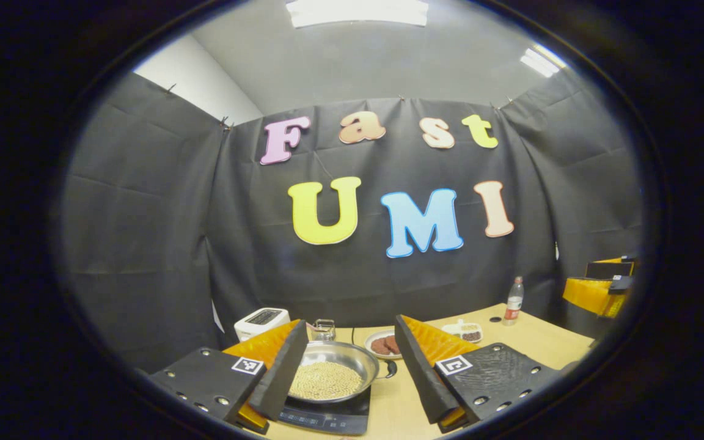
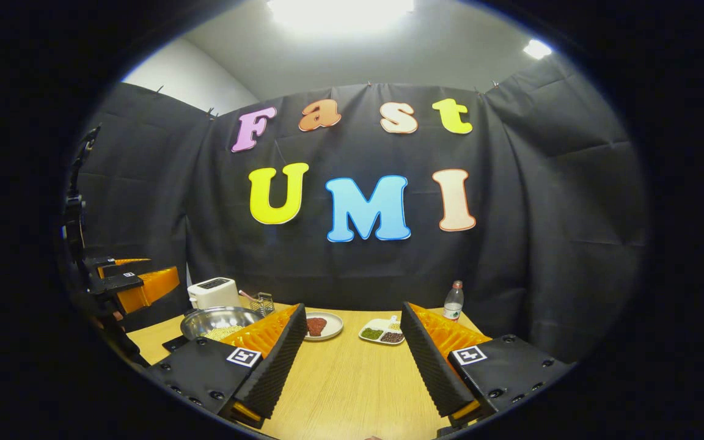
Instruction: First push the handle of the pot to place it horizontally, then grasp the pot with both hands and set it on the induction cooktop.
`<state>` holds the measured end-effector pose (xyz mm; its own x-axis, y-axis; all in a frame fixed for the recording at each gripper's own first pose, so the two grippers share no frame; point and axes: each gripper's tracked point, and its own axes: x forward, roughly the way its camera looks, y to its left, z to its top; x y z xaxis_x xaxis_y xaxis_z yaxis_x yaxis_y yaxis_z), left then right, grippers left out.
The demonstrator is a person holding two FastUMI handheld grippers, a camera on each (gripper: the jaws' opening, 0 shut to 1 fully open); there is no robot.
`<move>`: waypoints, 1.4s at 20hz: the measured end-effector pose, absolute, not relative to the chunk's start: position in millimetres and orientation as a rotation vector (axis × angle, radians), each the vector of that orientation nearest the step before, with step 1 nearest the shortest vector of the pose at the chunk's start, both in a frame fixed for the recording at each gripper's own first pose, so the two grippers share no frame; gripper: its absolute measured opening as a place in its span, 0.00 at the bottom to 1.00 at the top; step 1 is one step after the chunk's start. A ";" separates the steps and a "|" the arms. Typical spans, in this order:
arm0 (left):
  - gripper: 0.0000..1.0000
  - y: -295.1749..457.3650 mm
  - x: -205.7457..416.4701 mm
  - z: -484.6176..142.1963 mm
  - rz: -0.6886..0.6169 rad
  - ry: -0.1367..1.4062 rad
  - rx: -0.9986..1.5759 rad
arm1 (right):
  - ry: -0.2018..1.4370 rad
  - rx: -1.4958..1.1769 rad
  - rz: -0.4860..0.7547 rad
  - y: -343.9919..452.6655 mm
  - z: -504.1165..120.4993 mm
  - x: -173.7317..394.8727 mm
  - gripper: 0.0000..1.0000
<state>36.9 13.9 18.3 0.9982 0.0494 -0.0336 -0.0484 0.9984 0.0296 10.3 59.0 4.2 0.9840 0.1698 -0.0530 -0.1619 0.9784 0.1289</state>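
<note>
Steel pot [image 1: 332, 366], full of pale beans, is already sitting on the induction cooktop [image 1: 327, 417] between your left gripper [image 1: 343, 373] fingers, its short handle [image 1: 390, 368] pointing toward the right finger. Both pairs of fingers are gaping wide, holding nothing; your right gripper [image 2: 352, 360] is hovering over bare desk [image 2: 352, 379]. I'm judging the placing done, only backing away remaining.

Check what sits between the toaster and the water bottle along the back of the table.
In the right gripper view, between the toaster and bottle: a wire basket, a plate of red food, then a divided dish.
</note>
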 end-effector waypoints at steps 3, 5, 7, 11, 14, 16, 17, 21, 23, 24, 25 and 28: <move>0.86 13.3 12.4 30.2 0.044 0.021 0.016 | 0.034 0.124 0.162 54.8 17.1 -8.1 0.98; 0.88 17.6 -1.7 39.8 0.039 0.004 0.029 | 0.020 0.124 0.153 53.8 23.3 -17.3 0.98; 0.84 22.8 -13.5 47.4 0.031 -0.008 0.036 | 0.015 0.120 0.140 53.3 26.9 -25.8 0.92; 0.87 37.1 -34.8 60.6 0.026 -0.035 0.020 | 0.003 0.111 0.112 51.0 33.3 -43.7 0.92; 0.84 49.2 -49.4 64.4 0.027 -0.057 0.032 | -0.014 0.108 0.097 49.7 38.2 -55.1 0.92; 0.84 55.1 -55.7 64.1 0.032 -0.058 0.037 | -0.023 0.110 0.090 49.1 39.4 -61.5 0.92; 0.86 57.9 -59.1 63.9 0.033 -0.060 0.039 | -0.024 0.110 0.089 49.8 40.4 -63.6 0.92; 0.86 63.8 -63.7 62.6 0.031 -0.057 0.037 | -0.035 0.085 0.093 53.1 44.0 -67.7 0.98; 0.86 68.5 -64.1 64.2 0.037 -0.059 0.043 | -0.038 0.081 0.095 54.9 46.8 -68.4 0.98; 0.86 69.2 -63.0 63.7 0.040 -0.062 0.040 | -0.039 0.086 0.095 55.5 47.8 -68.7 0.98; 0.86 68.9 -62.2 65.4 0.042 -0.064 0.032 | -0.038 0.090 0.096 56.1 49.1 -70.1 0.98; 0.86 70.1 -63.6 62.5 0.042 -0.062 0.030 | -0.038 0.091 0.093 56.6 49.0 -68.8 0.97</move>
